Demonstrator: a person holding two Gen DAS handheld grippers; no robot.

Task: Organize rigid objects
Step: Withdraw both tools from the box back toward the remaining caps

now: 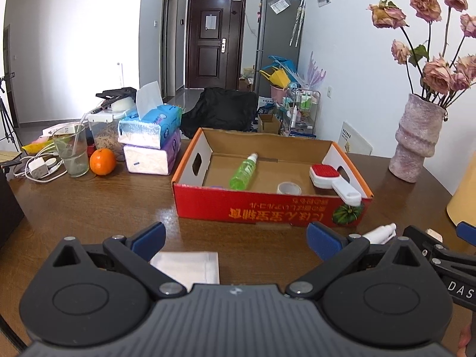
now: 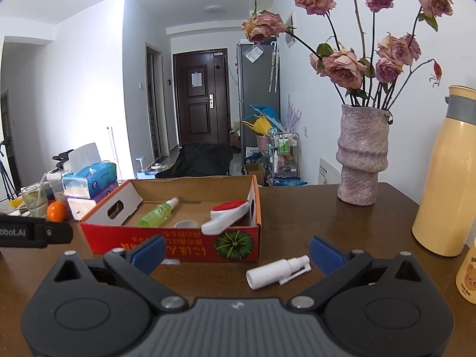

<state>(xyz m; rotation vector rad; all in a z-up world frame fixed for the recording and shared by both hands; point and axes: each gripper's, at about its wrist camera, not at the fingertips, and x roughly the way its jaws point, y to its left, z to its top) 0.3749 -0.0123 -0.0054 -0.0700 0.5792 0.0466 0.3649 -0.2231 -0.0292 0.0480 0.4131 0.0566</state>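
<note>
My left gripper [image 1: 236, 242] hangs low over the bench [image 1: 89, 208], jaws spread wide, nothing between them. Just under its left finger lies a flat white packet [image 1: 190, 263] on the wood. My right gripper [image 2: 238, 254] is likewise wide open and empty. A white spray bottle [image 2: 278, 270] lies on its side on the bench between the right gripper's blue pads [image 2: 325, 254], nearer the right one, not touching either as far as I can see; nozzle points right and away.

Just beyond sits the red cardboard box [image 2: 178, 245], open top, pumpkin print on the near wall, printed text upside down. Inside it: a green spray bottle [image 1: 244, 171] lying down left of centre, a roll of clear tape [image 1: 288, 189] against the near wall, and a red-and-white brush [image 1: 330, 180] at the right end, its handle resting over the box's near right corner.

Left of the box in my left view: an orange [image 1: 102, 161], a glass with a straw [image 1: 71, 153], a white charger and cables [image 1: 38, 168], two stacked tissue packs [image 1: 151, 142]. Right side: a pink textured vase [image 2: 361, 156] with dried roses [image 2: 345, 65], well apart from the box, and a cream thermos [image 2: 446, 178] at the right edge. Further back, a dark door [image 2: 200, 98] and a grey fridge [image 1: 279, 41].
</note>
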